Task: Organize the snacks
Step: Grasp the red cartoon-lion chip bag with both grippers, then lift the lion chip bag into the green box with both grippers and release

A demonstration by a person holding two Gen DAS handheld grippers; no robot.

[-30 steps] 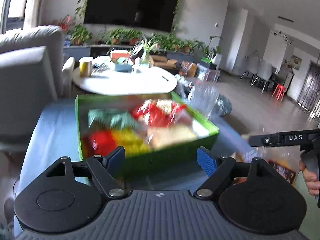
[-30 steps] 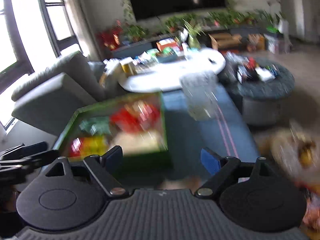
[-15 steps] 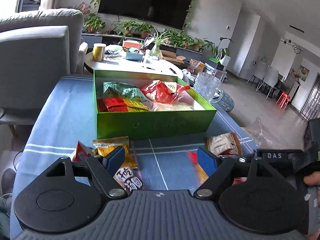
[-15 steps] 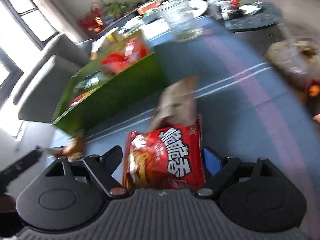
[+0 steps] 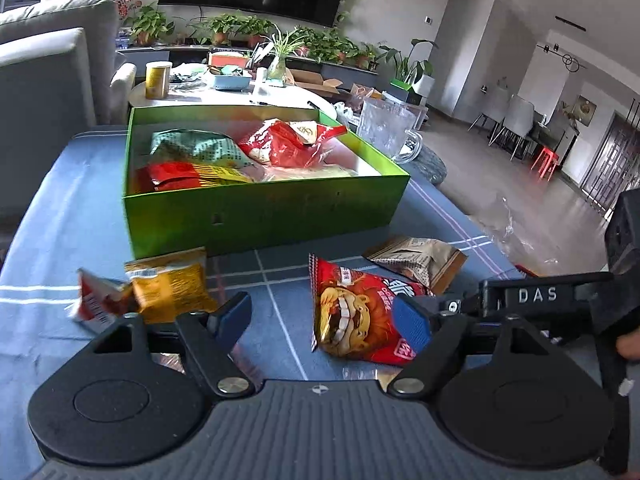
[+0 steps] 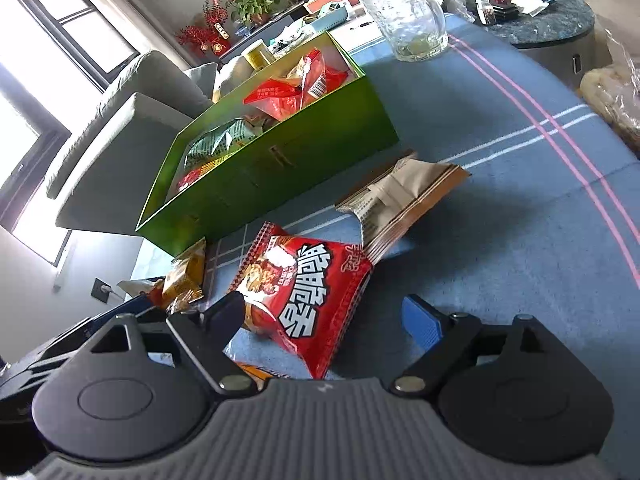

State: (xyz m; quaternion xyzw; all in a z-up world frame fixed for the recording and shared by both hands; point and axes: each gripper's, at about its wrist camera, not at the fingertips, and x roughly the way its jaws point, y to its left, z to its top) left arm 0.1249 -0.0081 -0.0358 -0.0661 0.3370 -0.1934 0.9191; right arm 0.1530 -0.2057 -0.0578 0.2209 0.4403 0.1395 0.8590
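An open green box (image 5: 264, 208) holding several snack bags sits on the blue tablecloth. In front of it lie a red snack bag (image 5: 356, 316), a beige packet (image 5: 416, 260), a yellow packet (image 5: 172, 288) and a red-white packet (image 5: 96, 304). My left gripper (image 5: 322, 320) hovers low over the cloth with its jaws closing. The yellow packet lies just outside its left finger, and only the red bag's edge lies between the jaws. My right gripper (image 6: 324, 320) is open astride the red snack bag (image 6: 308, 292), and its pads do not press on it.
A clear glass mug (image 6: 408, 20) stands on the cloth right of the box. A grey sofa (image 5: 44, 60) is at the left, and a white table (image 5: 224, 96) with clutter stands behind the box. A dark round table (image 6: 548, 24) is beyond the cloth's right edge.
Both grippers have come down toward the loose packets in front of the box. The left jaws have narrowed. The red bag now lies between the right fingers.
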